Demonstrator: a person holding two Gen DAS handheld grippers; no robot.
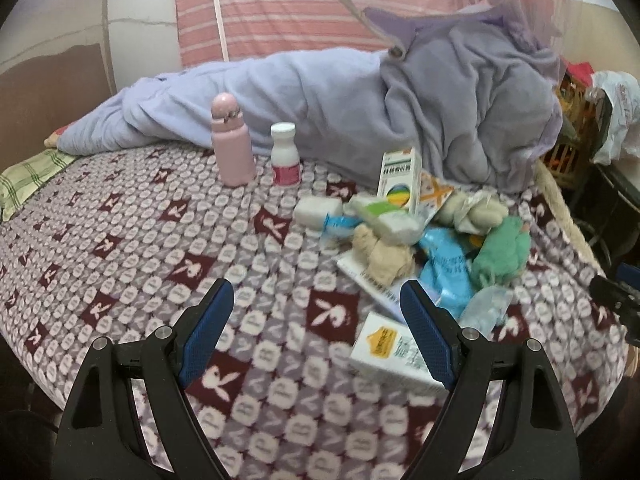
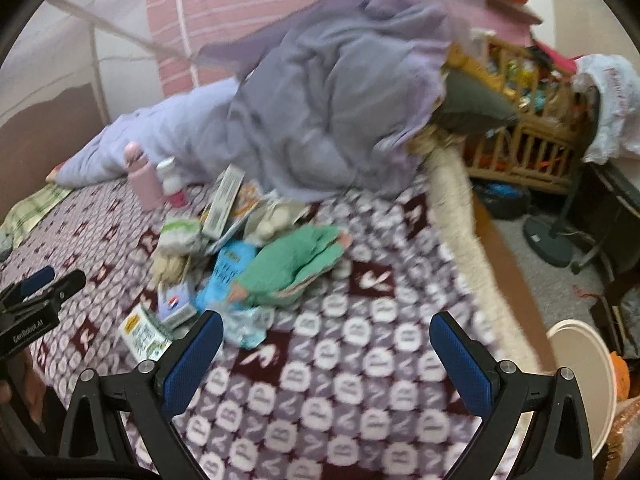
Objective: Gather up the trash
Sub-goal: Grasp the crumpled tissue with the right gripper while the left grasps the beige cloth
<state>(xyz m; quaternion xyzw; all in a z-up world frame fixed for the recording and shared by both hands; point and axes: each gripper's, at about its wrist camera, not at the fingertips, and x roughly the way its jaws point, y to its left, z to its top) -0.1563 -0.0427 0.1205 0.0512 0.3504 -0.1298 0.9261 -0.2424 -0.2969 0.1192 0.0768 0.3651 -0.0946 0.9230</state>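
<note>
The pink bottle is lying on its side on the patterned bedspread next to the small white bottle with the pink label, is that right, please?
Not quite: the pink bottle is standing upright, not lying on its side. The left wrist view shows it clearly. The rest holds: it is on the patterned bedspread, next to the small white bottle with the pink label.

Right of centre in the left wrist view, the trash pile (image 1: 420,232) sprawls loose on the patterned bedspread: a white medicine box (image 1: 400,178) standing upright at the back, crumpled beige tissue wads (image 1: 384,254), a blue wrapper (image 1: 448,264), a green cloth lump (image 1: 500,252), and nearest, a white box with a yellow label (image 1: 390,350) lying flat.
</note>
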